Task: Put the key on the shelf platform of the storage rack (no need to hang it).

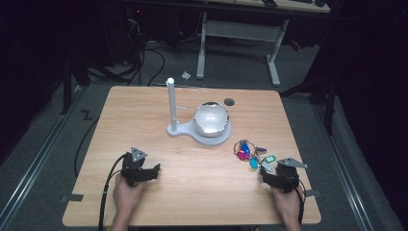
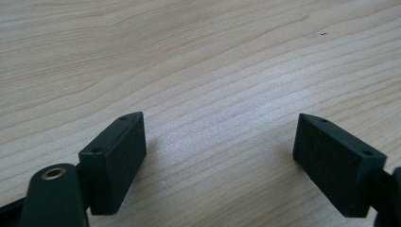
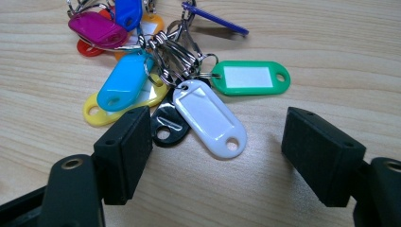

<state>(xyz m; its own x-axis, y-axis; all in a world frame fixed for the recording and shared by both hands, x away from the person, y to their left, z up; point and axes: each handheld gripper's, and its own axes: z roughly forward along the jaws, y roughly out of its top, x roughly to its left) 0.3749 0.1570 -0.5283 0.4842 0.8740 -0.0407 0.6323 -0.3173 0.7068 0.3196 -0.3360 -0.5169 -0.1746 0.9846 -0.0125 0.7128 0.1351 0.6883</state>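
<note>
A bunch of coloured key tags on metal rings [image 1: 250, 153] lies on the wooden table [image 1: 144, 110] at the right. My right gripper [image 1: 270, 174] rests just behind the bunch, open. In the right gripper view its jaws stand wide apart, and the white tag [image 3: 210, 117] reaches into the gap [image 3: 215, 142] between them. A green tag [image 3: 248, 77], a light blue tag [image 3: 122, 82], a yellow tag [image 3: 94, 113], a black tag [image 3: 165, 124] and a magenta tag [image 3: 97, 28] fan out beyond. My left gripper [image 1: 149, 172] lies at the near left, open over bare wood [image 2: 220, 135].
A white stand with an upright post [image 1: 171, 103] and a shiny silver dome [image 1: 210, 118] sits at the table's middle back. A dark round hole [image 1: 229, 102] lies behind the dome. Beyond the table are a grey floor, cables and another table's legs [image 1: 274, 57].
</note>
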